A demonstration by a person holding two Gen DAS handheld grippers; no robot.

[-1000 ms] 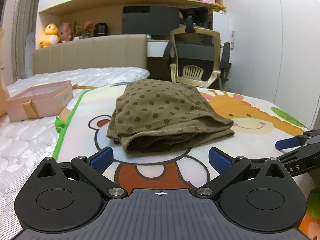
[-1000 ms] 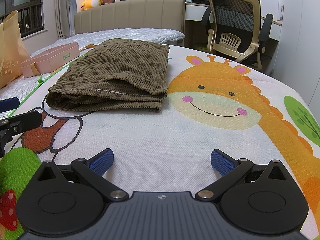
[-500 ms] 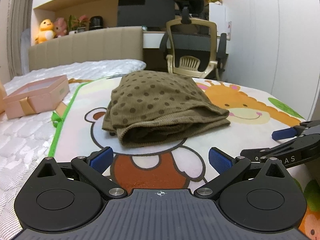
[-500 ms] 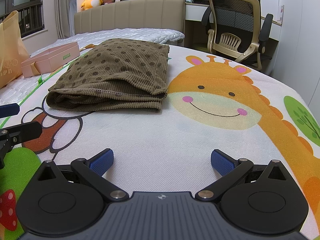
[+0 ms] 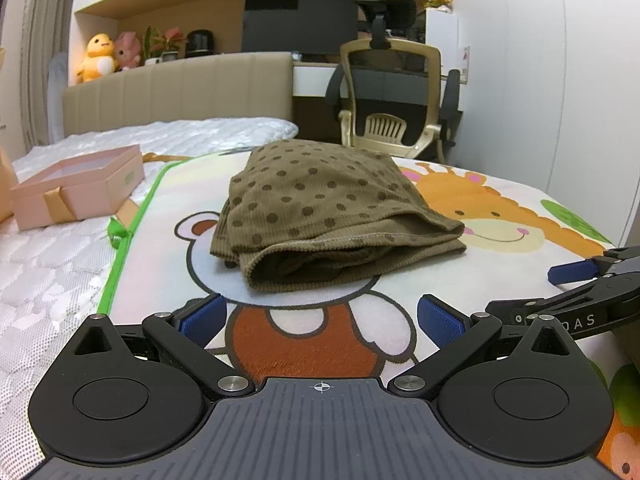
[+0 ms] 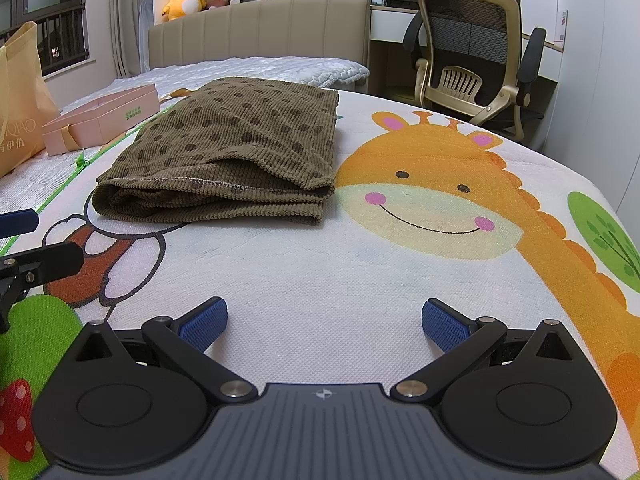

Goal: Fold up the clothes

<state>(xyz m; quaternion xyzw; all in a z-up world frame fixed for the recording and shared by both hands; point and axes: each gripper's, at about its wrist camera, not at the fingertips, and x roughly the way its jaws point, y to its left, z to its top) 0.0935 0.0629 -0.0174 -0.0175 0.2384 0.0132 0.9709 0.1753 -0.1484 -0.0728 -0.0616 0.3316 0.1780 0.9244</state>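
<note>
The brown dotted garment (image 5: 320, 216) lies folded in layers at frame centre on the cartoon mat (image 6: 360, 280), both the left hand-held gripper (image 5: 320, 316) and right hand-held gripper (image 6: 324, 320) spread wide and empty, so folding looks finished; next would be another fold or retreat.

A bed (image 5: 52, 280) carries a cartoon mat (image 6: 360, 264); the folded dotted garment (image 6: 236, 160) lies on it, a pink box (image 5: 76, 188) far left.
</note>
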